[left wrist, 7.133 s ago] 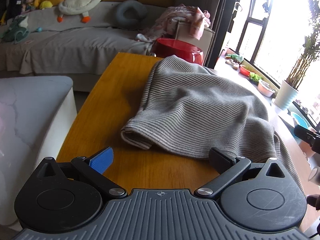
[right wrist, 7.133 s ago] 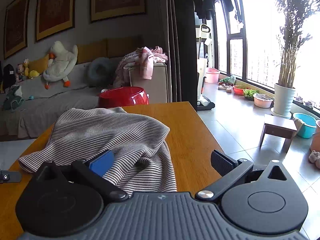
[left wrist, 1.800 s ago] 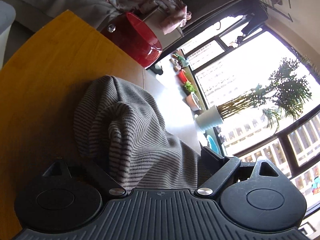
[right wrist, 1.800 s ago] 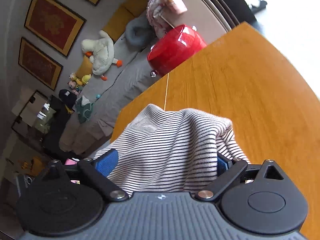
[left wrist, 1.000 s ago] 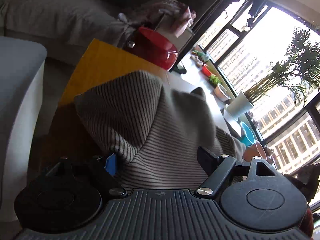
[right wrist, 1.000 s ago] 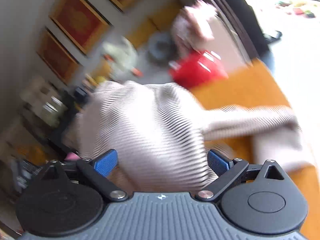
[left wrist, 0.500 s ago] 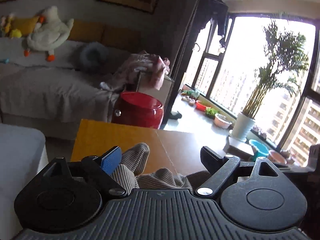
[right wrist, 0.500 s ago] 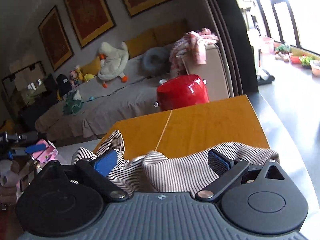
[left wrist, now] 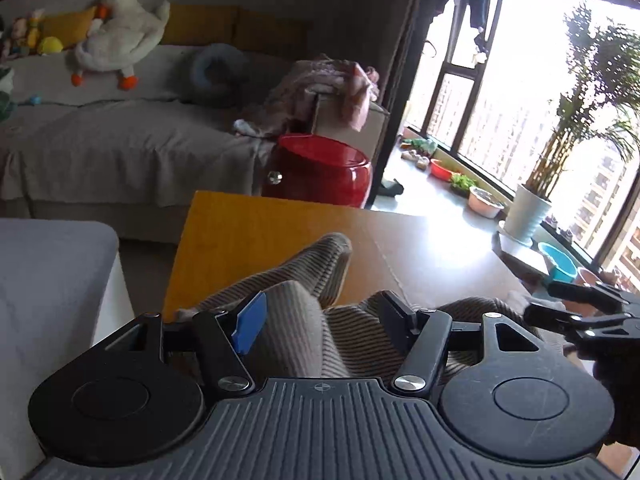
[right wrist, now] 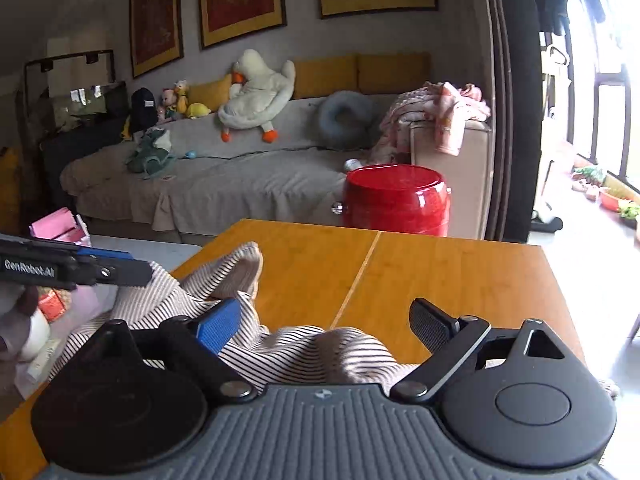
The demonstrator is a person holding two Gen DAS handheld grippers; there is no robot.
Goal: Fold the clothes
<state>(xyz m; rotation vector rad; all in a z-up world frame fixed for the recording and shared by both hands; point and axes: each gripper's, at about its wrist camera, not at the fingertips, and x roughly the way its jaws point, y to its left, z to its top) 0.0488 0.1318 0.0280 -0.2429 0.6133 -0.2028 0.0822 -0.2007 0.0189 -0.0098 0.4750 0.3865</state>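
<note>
A grey-and-white striped garment (left wrist: 320, 264) lies bunched at the near edge of the wooden table (left wrist: 256, 224). A thick fold of it bulges between the fingers of my left gripper (left wrist: 322, 318), whose jaws have narrowed onto it. In the right wrist view the garment (right wrist: 236, 268) spreads leftward over the table (right wrist: 440, 272). My right gripper (right wrist: 324, 324) stands wide open above a hump of the cloth, with bare wood beside its right finger. Each gripper shows at the edge of the other's view: the right gripper (left wrist: 576, 308) and the left gripper (right wrist: 128, 270).
A red tub (right wrist: 396, 196) stands just beyond the table's far edge. Behind it is a grey sofa (right wrist: 240, 176) with plush toys and a pink blanket (right wrist: 440, 108). A pale seat (left wrist: 52, 280) sits left of the table. Pots and a plant (left wrist: 524, 216) line the window.
The garment was lifted and swung a second ago and now lies bunched on the table. Both grippers have levelled out. The left jaws have narrowed onto a fold.
</note>
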